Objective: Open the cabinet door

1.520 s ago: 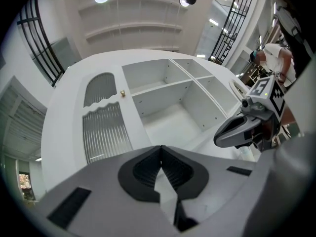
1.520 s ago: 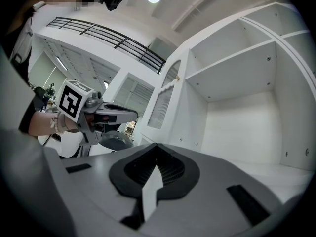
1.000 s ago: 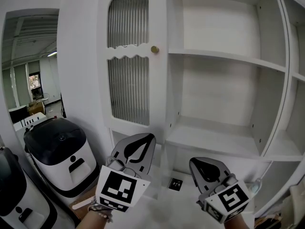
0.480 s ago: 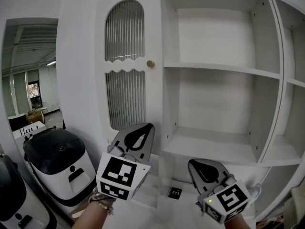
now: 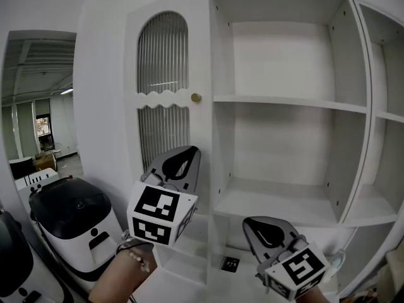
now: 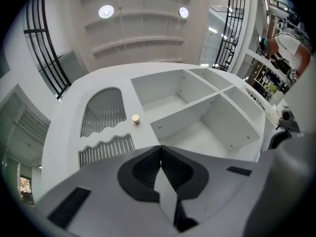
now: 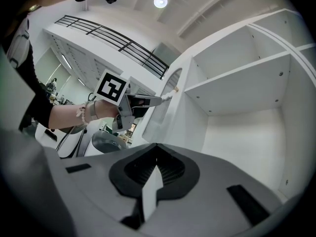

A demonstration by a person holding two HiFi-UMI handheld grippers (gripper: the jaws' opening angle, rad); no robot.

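Observation:
The white cabinet door (image 5: 163, 87) stands closed at the left of the cabinet, with ribbed glass panels and a small brass knob (image 5: 196, 97) at its right edge. My left gripper (image 5: 188, 150) is shut with nothing in it, and points up at the door from a little below the knob. In the left gripper view the knob (image 6: 135, 118) lies just above and left of the closed tips (image 6: 160, 147). My right gripper (image 5: 252, 223) is lower, in front of the open shelves, shut and empty. The right gripper view shows the left gripper (image 7: 148, 100) close to the knob (image 7: 175, 89).
Open white shelves (image 5: 284, 103) fill the cabinet right of the door. Two white machines with black lids (image 5: 69, 213) stand on the floor at the lower left. A small black square tag (image 5: 231, 263) lies on the lowest shelf.
My left gripper has risen toward the knob. The head view has tilted up, so the cabinet sits lower in the picture. The right gripper has hardly moved.

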